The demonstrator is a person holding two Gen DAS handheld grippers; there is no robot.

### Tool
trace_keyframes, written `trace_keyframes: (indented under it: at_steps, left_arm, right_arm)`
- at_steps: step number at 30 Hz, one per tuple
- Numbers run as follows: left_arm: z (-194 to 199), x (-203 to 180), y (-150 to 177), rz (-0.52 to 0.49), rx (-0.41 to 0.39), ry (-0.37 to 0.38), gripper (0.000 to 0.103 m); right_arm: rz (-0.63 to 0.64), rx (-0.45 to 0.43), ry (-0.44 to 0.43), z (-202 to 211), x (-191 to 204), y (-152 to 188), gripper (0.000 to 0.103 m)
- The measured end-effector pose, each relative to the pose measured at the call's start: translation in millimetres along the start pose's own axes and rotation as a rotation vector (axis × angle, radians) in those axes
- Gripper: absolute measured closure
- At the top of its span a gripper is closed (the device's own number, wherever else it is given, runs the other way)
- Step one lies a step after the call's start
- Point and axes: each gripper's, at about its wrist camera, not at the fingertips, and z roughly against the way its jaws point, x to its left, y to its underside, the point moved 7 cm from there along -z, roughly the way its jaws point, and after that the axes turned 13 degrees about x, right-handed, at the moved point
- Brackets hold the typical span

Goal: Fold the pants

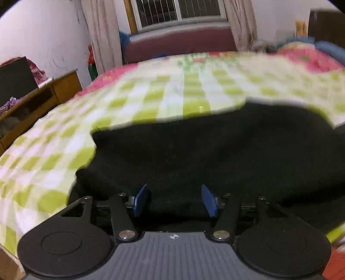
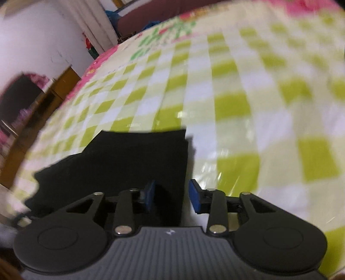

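With both grippers, left (image 1: 175,201) and right (image 2: 172,197), gaping over the pants (image 1: 215,155), pinch the near edge squarely before lifting.

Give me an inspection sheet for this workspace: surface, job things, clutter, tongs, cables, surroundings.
Surface: bed with a green checked sheet.
Job's things: black pants lying on the sheet.
Clutter: nothing seen on the sheet.
Tongs: left tongs open over the pants; right tongs open at the edge of the pants.
Cables: nothing seen.
Surroundings: window, curtains, wooden cabinet beside the bed.
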Motion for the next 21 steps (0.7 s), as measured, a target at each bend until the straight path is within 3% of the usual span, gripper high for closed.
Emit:
trace_keyframes:
  at_steps: [3, 7, 13, 16, 17, 19, 21]
  left_arm:
    - [8, -6, -3, -0.025, 0.009, -0.028, 0.033]
    - [0, -7, -11, -0.059, 0.042, -0.062, 0.032]
    - [-2, -12, -15, -0.096, 0.059, -0.101, 0.032]
    - [-2, -12, -15, -0.100, 0.064, -0.106, 0.032]
    - [-2, -11, -15, -0.100, 0.066, -0.107, 0.032]
    - [-1, -11, -16, -0.106, 0.068, -0.109, 0.032]
    - [0, -12, -16, -0.118, 0.070, -0.113, 0.032]
  right_arm:
    - [-0.094, 0.029, -0.134, -16, -16, 1, 0.061]
    - [-0.101, 0.052, -0.339, -9, -18, 0, 0.060]
    - [-0.175, 0.123, -0.486, -31, -37, -5, 0.059]
    - [-0.105, 0.143, -0.523, -42, -17, -11, 0.053]
    - [-0.098, 0.149, -0.531, -44, -12, -11, 0.054]
    - [-0.100, 0.139, -0.532, -40, -6, -12, 0.070]
    - [-0.103, 0.127, -0.530, -31, -3, -11, 0.076]
